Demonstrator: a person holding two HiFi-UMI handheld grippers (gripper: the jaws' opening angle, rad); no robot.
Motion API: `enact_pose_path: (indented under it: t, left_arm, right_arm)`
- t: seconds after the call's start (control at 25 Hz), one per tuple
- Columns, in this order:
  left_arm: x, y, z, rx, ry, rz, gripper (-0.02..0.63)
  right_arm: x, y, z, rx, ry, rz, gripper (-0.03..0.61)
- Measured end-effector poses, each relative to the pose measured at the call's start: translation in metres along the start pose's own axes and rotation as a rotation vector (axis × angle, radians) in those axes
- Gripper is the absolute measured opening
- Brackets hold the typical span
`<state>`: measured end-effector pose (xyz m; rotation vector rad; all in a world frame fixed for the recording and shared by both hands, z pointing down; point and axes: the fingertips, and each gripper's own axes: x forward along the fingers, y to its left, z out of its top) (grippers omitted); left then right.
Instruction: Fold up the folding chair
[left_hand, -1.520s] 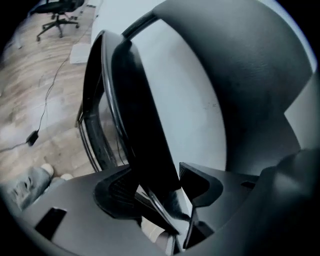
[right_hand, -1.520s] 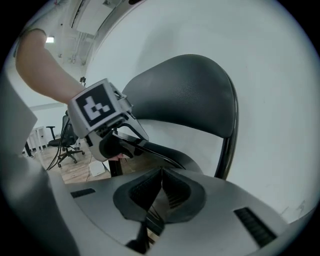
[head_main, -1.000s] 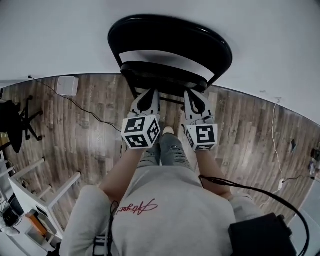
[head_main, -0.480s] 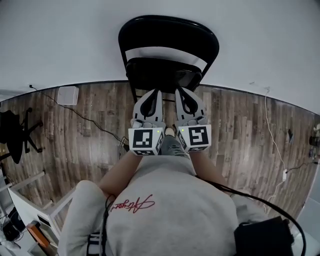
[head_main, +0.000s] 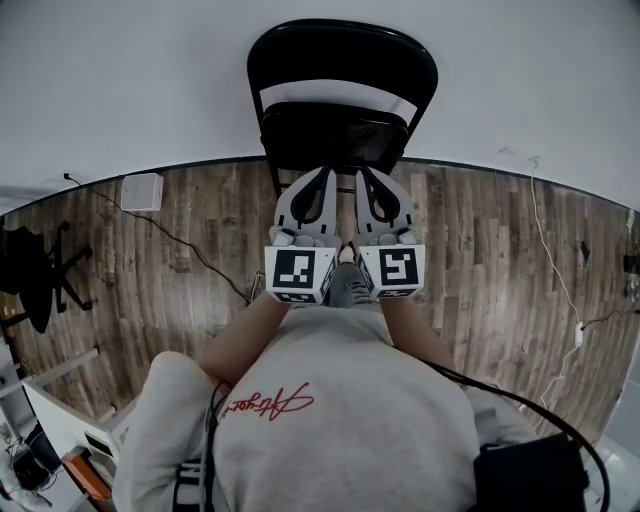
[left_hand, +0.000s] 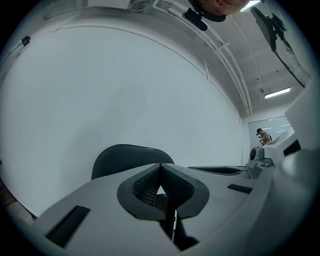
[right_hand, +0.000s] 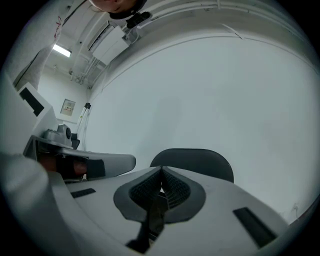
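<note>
Chair (head_main: 335, 140) stands at 12 o'clock against the wall, not yet flat. The seat looks partly tipped, so folding is judged unfinished. Left gripper (head_main: 326, 176) and right gripper (head_main: 364, 176) sit side by side at its front edge. Both jaws are clenched tip to tip, with nothing visible between; contact with the seat is uncertain.

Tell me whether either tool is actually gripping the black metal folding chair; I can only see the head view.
Observer: The left gripper view shows the left tool shut, pad tips meeting, with no part of the black metal folding chair between them.
Operator: And the right one?
Observer: The right gripper view shows the right tool shut and empty too.
Operator: Anyone else in the room?
Observer: The left gripper view shows a person far off, near its right edge.
</note>
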<state>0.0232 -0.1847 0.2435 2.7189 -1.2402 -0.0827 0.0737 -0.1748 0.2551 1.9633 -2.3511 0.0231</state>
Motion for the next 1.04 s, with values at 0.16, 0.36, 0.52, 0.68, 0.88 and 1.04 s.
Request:
enact_pose_path:
  t: [0.16,0.36,0.52,0.68,0.88,1.04]
  left_arm:
    - [-0.007,-0.004,0.001,0.005,-0.002,-0.013,0.016]
    - [-0.011,-0.008,0.002,0.013,-0.01,-0.006,0.016]
    - [-0.006,-0.013,0.005,-0.004,-0.021,0.0,0.016]
    - [-0.006,-0.019,0.007,0.0,-0.029,0.012,0.015]
    - [-0.007,-0.027,0.008,0.002,-0.03,0.019,0.016]
    - [-0.01,-0.028,0.009,-0.003,-0.031,0.025,0.016]
  right_arm:
    - [-0.006,0.004,0.001,0.023,-0.002,-0.01,0.017]
    - [-0.01,0.006,0.002,0.014,0.01,0.011,0.017]
    - [-0.013,0.0,0.008,-0.003,0.001,0.019,0.017]
    - [-0.018,-0.006,0.012,-0.011,-0.007,0.021,0.015]
    - [-0.024,-0.011,0.014,-0.009,-0.01,0.022,0.015]
    - [-0.027,-0.006,0.014,-0.006,-0.011,0.031,0.017]
